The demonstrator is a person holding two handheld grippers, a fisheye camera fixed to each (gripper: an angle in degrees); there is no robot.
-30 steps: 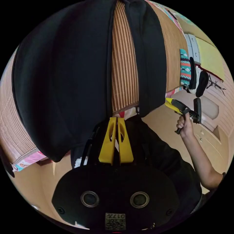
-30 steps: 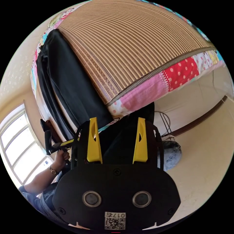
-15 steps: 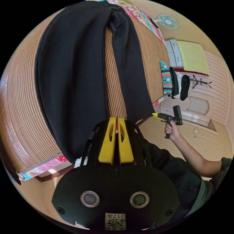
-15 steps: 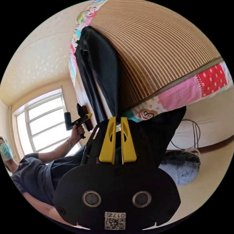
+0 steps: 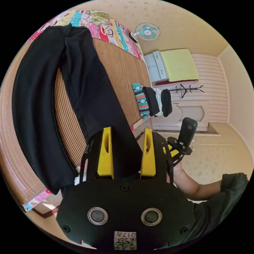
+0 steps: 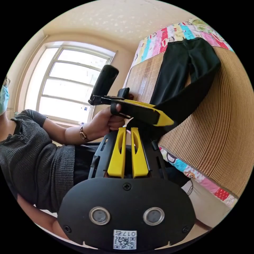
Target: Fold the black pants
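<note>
The black pants (image 5: 34, 105) lie spread on the woven bamboo mat (image 5: 124, 71) covering the bed, waistband toward the patchwork sheet (image 5: 105, 25) at the mat's far end. One leg end comes off the mat's near edge between the parted, empty jaws of the left gripper (image 5: 127, 137). The right gripper (image 6: 127, 132) has its jaws pressed together at that leg end; whether cloth is pinched I cannot tell. Folded socks (image 5: 152, 101) sit on the mat's side edge.
</note>
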